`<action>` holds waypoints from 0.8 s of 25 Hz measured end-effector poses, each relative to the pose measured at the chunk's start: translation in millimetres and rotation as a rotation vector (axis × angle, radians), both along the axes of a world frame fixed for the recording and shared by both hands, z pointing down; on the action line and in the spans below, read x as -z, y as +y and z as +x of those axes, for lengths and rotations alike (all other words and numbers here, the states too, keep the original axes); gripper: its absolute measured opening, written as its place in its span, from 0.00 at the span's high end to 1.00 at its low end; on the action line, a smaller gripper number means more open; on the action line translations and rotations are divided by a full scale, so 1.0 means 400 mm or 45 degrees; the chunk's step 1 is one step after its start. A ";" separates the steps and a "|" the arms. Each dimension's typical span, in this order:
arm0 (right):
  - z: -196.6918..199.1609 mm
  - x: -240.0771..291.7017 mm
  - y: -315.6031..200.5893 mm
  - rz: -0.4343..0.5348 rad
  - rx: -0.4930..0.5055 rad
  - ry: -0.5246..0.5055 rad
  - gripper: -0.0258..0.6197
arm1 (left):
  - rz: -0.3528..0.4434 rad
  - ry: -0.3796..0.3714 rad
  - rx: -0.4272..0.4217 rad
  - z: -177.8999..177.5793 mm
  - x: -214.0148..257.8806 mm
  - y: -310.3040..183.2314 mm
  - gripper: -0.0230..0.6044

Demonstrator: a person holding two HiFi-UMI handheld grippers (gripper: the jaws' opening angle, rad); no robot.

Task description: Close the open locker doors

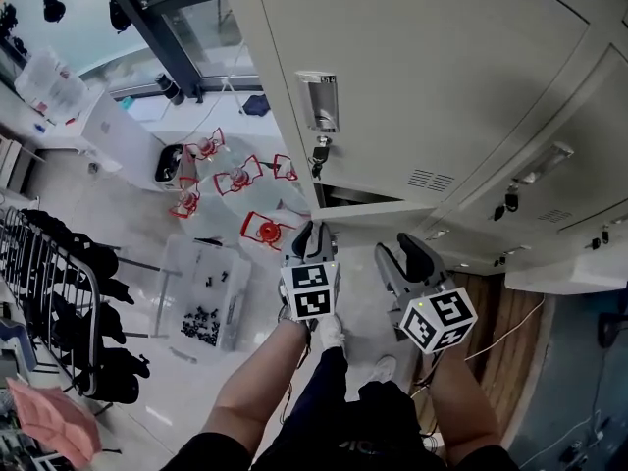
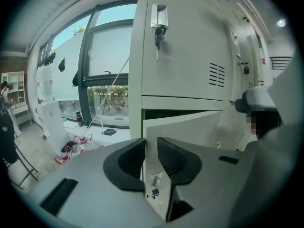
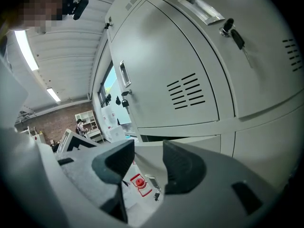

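A bank of grey lockers (image 1: 461, 77) fills the right of the head view. The upper door (image 2: 185, 56) is closed, with a key hanging in its lock (image 1: 319, 150). The lower door (image 1: 378, 210) stands ajar, with a dark gap (image 1: 343, 196) above it. In the left gripper view its free edge runs behind the gap of my left gripper (image 2: 151, 151), whose jaws stand narrowly apart and press on nothing. The door's lock and keys (image 2: 154, 184) show below. My right gripper (image 1: 417, 253) is beside it, open, facing the door's face (image 3: 199, 144).
Red-framed objects (image 1: 235, 180) lie on the floor left of the lockers. A clear bin of small black parts (image 1: 201, 302) sits nearer, and a rack of black items (image 1: 69, 292) stands at the far left. A wooden panel (image 1: 510, 322) is at the right.
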State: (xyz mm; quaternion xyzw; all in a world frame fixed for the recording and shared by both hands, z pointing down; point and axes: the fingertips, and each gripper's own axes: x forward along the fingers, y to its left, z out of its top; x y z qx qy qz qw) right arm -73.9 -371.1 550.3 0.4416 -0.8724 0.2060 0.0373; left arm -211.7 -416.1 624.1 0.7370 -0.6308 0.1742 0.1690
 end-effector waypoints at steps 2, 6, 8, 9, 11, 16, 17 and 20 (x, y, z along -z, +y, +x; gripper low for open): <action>-0.003 -0.008 -0.009 -0.006 -0.013 -0.006 0.69 | 0.005 0.001 -0.005 -0.002 -0.001 -0.018 0.83; -0.012 -0.030 -0.023 -0.025 -0.031 -0.017 0.69 | 0.017 -0.005 -0.019 -0.004 -0.001 -0.052 0.83; -0.017 -0.040 -0.027 -0.036 -0.039 -0.024 0.69 | 0.021 -0.005 -0.026 -0.005 -0.001 -0.067 0.83; -0.019 -0.044 -0.028 -0.041 -0.044 -0.028 0.69 | 0.021 -0.003 -0.029 -0.006 -0.001 -0.074 0.83; -0.020 -0.049 -0.031 -0.049 -0.055 -0.033 0.69 | 0.017 0.000 -0.034 -0.007 -0.003 -0.087 0.83; -0.001 -0.059 -0.041 -0.055 -0.095 -0.029 0.69 | 0.009 0.003 -0.042 -0.010 -0.008 -0.115 0.83; 0.004 -0.060 -0.044 -0.057 -0.105 -0.030 0.69 | 0.009 0.001 -0.046 -0.009 -0.008 -0.120 0.83; 0.013 -0.064 -0.050 -0.060 -0.128 -0.039 0.69 | 0.010 -0.004 -0.056 -0.007 -0.008 -0.134 0.83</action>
